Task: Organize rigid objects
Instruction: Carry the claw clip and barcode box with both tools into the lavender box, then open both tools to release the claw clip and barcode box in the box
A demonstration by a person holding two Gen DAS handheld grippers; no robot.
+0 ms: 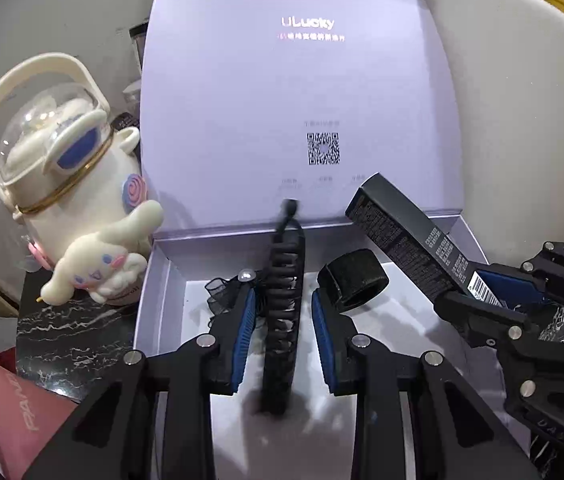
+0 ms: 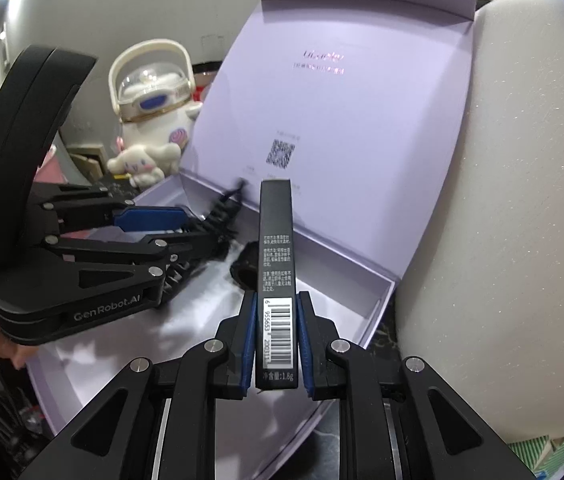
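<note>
the left claw (image 1: 282, 300) is clenched on a black comb clip (image 1: 282, 320) over the open lilac box (image 1: 162, 280); only the right wrist view shows the right claw (image 2: 276, 332) clamping the slim black carton (image 2: 276, 240) at its barcode.

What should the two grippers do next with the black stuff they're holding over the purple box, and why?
Probably lower a bit more, then let go. The left gripper holds the black comb clip and the right gripper the slim black carton, both just above the open lilac box, whose white floor has room beside the black ring.
</note>
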